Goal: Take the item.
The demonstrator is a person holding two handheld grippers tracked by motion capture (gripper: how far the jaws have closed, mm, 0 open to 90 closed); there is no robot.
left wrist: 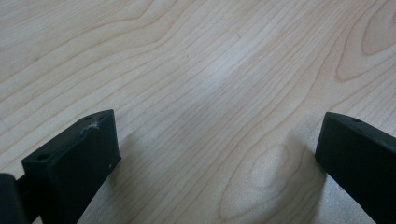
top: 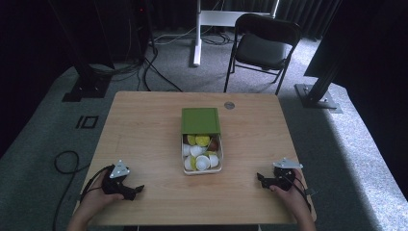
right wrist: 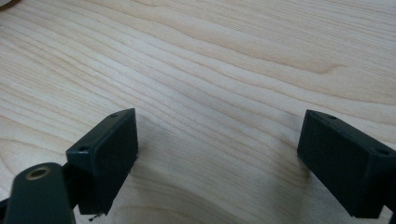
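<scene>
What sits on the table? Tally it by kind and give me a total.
Grippers: 2, the left gripper and the right gripper, both open
Box with green lid: 1
Small grey disc: 1
Total: 4
The box also holds a heap of capsules, white, yellow and brown, too small and too piled up to count.

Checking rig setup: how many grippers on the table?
2: left gripper near the table's front-left corner, right gripper near its front-right, both open, either side of the box.
</scene>
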